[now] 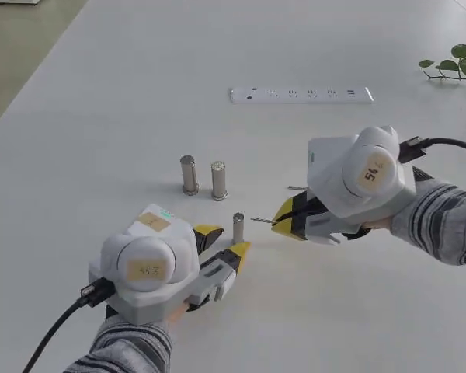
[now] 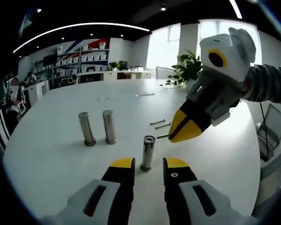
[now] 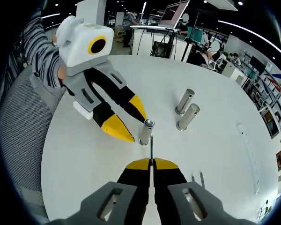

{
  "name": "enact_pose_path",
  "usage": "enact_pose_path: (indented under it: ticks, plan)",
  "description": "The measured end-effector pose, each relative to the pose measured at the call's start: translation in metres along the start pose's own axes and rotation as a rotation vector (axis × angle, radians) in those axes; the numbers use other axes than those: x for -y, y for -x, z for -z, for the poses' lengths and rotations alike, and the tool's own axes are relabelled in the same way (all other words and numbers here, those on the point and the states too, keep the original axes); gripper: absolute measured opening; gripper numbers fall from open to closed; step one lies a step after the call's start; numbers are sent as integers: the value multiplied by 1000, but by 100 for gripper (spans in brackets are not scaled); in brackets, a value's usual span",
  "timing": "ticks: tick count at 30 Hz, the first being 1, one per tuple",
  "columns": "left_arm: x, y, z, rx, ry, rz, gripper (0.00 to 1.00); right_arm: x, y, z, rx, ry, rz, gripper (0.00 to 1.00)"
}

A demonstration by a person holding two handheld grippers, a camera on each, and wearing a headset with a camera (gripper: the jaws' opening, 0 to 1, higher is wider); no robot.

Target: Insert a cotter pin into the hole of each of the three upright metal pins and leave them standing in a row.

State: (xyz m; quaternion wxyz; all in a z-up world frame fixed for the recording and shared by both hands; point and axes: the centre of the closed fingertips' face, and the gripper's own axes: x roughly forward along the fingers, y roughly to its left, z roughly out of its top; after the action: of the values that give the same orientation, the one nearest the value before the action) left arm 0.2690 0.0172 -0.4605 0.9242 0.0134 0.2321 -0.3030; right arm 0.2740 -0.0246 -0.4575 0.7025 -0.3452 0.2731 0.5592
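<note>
Three upright metal pins stand on the white table. The near pin [image 1: 238,228] [image 2: 147,152] [image 3: 146,131] stands between the open fingers of my left gripper [image 1: 225,239] [image 2: 149,165], without touching them. My right gripper [image 1: 283,218] [image 3: 152,162] is shut on a thin cotter pin [image 1: 262,221] [image 3: 151,147] [image 2: 162,136]. It holds the cotter pin level, with the tip pointing at the near pin's upper end from the right, a short gap away. The other two pins [image 1: 189,174] [image 1: 219,180] stand side by side behind.
Two loose cotter pins [image 1: 297,188] [image 2: 160,123] lie on the table to the right of the metal pins. A white power strip [image 1: 301,95] lies further back. Plant leaves [image 1: 454,66] reach in at the far right edge.
</note>
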Motion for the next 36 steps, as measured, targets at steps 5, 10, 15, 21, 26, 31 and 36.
enact_pose_path:
  ticks: [5,10,15,21,26,31,36]
  plan:
    - [-2,-7,1,-5,23,-10,18,0,-1,-1,-2,10,-4,0]
    - [-1,-12,2,-8,44,-14,15,-1,-3,-2,3,7,-10,0]
    - [0,-15,3,-12,51,-18,14,-2,-2,-7,14,7,-12,0]
    - [0,-18,2,-12,67,-23,12,-3,-2,-9,14,18,-19,0]
    - [-1,-19,2,-17,66,-26,10,-4,-3,-9,11,21,-23,0]
    - [-2,-20,3,-20,57,-28,7,-4,-3,-10,8,31,-26,0]
    - [-2,-20,3,-25,45,-23,6,-4,-3,-11,-1,48,-29,0]
